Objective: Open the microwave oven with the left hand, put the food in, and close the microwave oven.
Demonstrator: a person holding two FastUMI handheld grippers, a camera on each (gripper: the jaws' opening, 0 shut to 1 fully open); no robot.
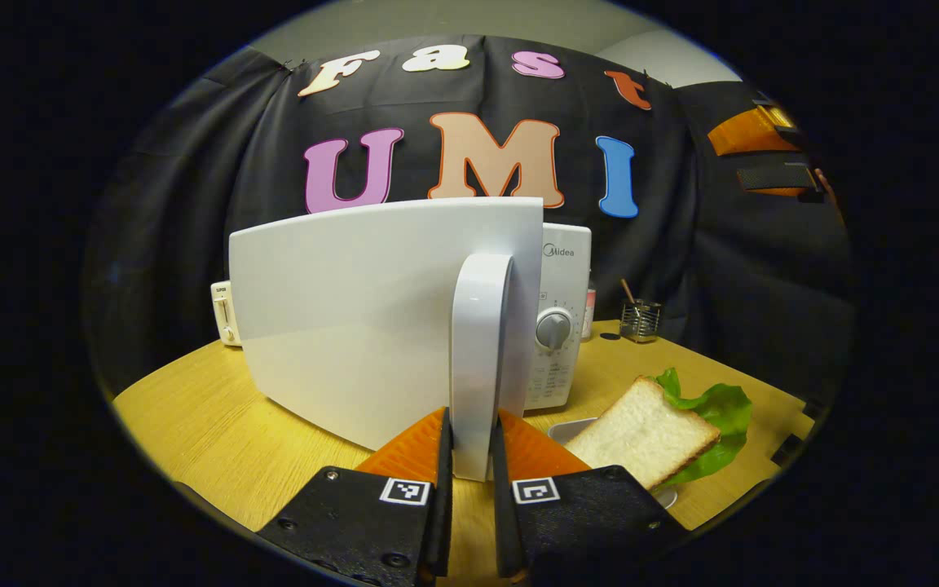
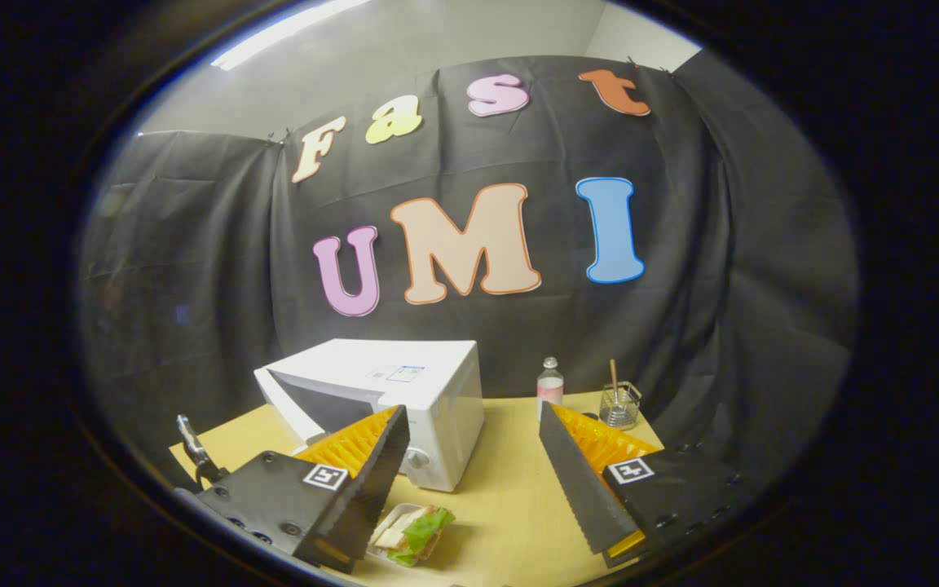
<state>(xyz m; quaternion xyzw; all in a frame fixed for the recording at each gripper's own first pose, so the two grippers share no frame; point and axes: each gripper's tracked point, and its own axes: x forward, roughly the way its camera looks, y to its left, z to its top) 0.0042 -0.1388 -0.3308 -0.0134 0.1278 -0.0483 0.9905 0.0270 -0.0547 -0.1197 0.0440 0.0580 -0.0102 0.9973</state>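
Left gripper (image 1: 470,456) was what I had clamped on the microwave's door handle (image 1: 479,359), both fingers pressing its sides, with the door (image 1: 355,318) swung partly open. Right gripper (image 2: 469,465) I held high with fingers spread wide and empty, above the sandwich (image 2: 414,531) in its tray on the wooden table (image 2: 510,505), just in front of the microwave (image 2: 404,391).

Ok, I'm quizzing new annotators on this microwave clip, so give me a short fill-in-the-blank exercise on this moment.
1. The left gripper is shut on the door's ____.
2. The microwave door stands ____.
3. The right gripper has its fingers ____, holding nothing.
4. The sandwich lies on the ____, not yet inside the microwave.

Missing words: handle; open; open; table
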